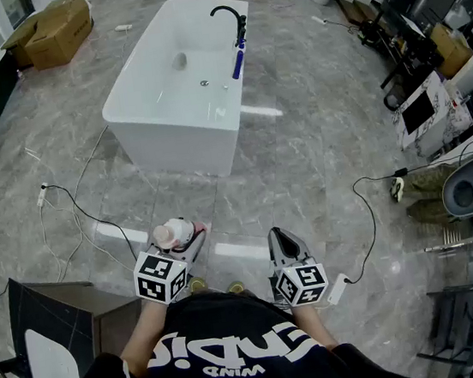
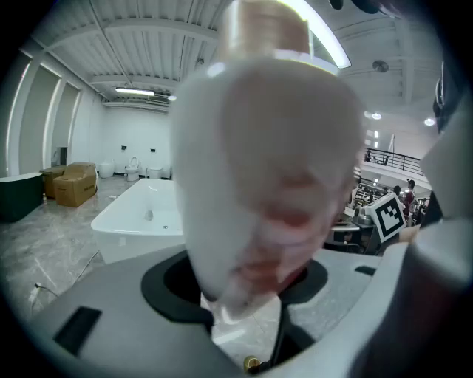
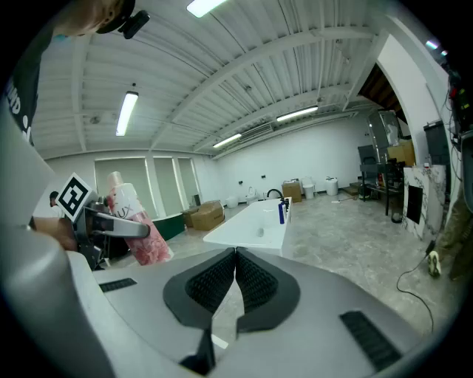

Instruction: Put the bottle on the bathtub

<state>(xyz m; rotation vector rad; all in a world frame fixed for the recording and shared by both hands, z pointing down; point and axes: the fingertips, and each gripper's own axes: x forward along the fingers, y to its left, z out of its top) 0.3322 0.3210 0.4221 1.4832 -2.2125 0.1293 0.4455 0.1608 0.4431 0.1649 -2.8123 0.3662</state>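
A white and pink bottle (image 1: 174,233) with a pale cap sits in my left gripper (image 1: 182,238), which is shut on it. In the left gripper view the bottle (image 2: 270,162) fills the middle, blurred, standing up between the jaws. The right gripper view shows the bottle (image 3: 137,229) at left, held upright. My right gripper (image 1: 285,242) is shut with nothing in it, its pads (image 3: 235,284) touching. The white bathtub (image 1: 179,79) stands on the floor well ahead of both grippers, with a black faucet (image 1: 231,18) and a blue bottle (image 1: 238,61) on its right rim.
Grey marble floor lies between me and the tub. Cardboard boxes (image 1: 51,31) stand at the far left. A cable (image 1: 76,214) runs across the floor left of the tub. A toilet (image 1: 469,183), desks and gear line the right side. A dark box (image 1: 53,338) sits at my left.
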